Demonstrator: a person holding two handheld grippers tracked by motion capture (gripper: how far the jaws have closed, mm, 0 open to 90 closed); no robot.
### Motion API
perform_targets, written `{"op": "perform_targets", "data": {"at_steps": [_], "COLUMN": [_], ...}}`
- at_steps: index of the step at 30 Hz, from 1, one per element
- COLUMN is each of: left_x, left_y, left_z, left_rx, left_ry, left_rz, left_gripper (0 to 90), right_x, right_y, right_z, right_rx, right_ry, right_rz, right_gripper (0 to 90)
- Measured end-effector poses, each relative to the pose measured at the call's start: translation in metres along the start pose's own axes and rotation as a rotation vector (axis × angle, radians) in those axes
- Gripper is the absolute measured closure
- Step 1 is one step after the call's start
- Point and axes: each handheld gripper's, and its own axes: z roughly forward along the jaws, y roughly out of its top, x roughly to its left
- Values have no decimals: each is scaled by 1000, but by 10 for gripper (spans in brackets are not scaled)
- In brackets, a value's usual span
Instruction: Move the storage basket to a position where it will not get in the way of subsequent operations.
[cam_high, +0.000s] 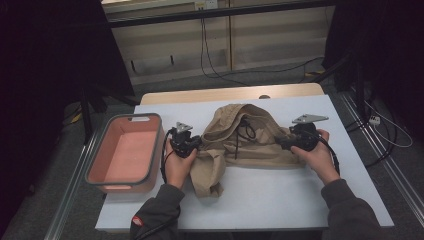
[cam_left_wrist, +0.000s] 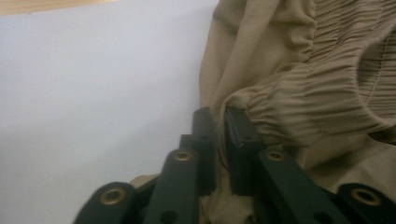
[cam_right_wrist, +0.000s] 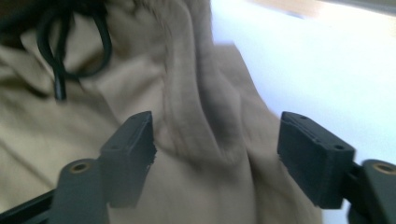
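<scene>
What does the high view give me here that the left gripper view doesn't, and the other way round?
High view alone: the pink bin at the table's left, the right gripper at the garment's far side, both hands, and the black drawstring. Left gripper view alone: the left gripper up close, jaws nearly together with a fold of the gathered waistband between them. Both share the tan garment and the white table top.
</scene>
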Motion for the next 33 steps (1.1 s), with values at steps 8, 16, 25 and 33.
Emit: {"op": "perform_targets", "data": {"at_steps": [8, 16, 25, 33], "left_x": [1, -5, -5, -6], "left_y": [4, 10, 8, 8], "left_z": [-12, -28, -31, -35], "left_rx": [-45, -69, -70, -74], "left_ry": [8, -49, -88, -95], "left_rz": [-3, -3, 10, 10], "left_gripper": [378, 248, 211, 210], "right_x": [3, 7, 12, 21], "right_y": [-22, -23, -30, -41], "right_z": [10, 7, -5, -27], "right_rx": [121, 100, 99, 119], "right_ry": [-18, 2, 36, 87], "right_rz": [-26, -29, -30, -60], "right_gripper": [239, 640, 900, 900]}}
